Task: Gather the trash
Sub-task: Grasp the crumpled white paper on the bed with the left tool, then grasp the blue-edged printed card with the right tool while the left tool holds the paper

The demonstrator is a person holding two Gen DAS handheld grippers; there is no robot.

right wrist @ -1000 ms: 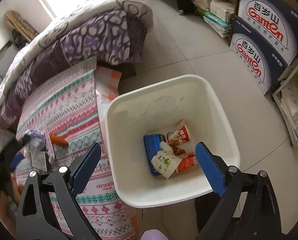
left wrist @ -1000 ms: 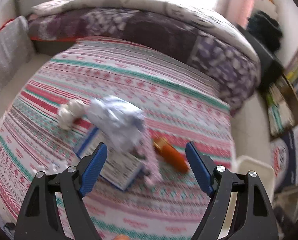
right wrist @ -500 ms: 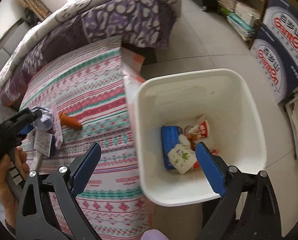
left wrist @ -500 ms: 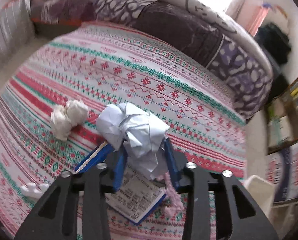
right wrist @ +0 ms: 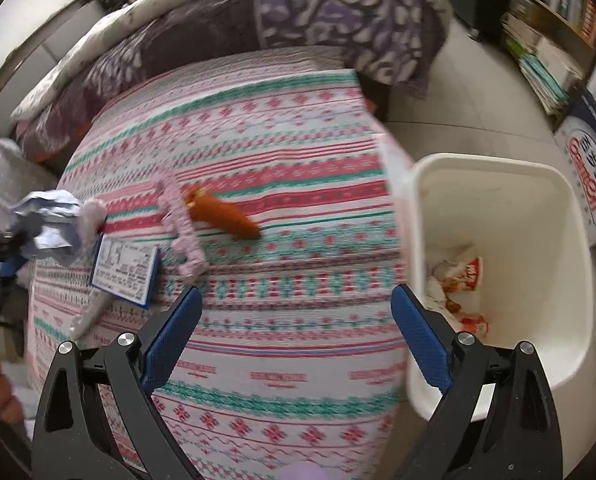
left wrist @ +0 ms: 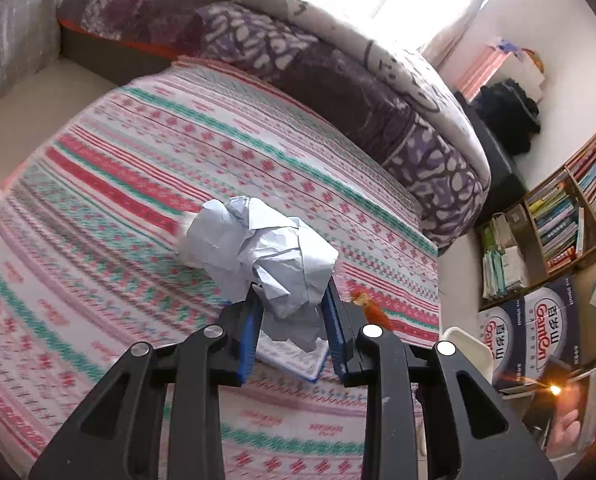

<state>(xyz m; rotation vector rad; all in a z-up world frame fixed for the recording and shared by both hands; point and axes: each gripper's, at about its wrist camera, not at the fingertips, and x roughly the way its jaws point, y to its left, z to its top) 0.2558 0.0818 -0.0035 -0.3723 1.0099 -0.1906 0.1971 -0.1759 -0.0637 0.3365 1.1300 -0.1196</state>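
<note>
The crumpled pale-blue paper ball is sitting pinched between the blue pads of the left claw, raised above the striped bed. Under it, a blue-edged card and an orange wrapper are lying on the bedspread. The right claw is hanging spread and empty, beside the white bin holding wrappers.
</note>
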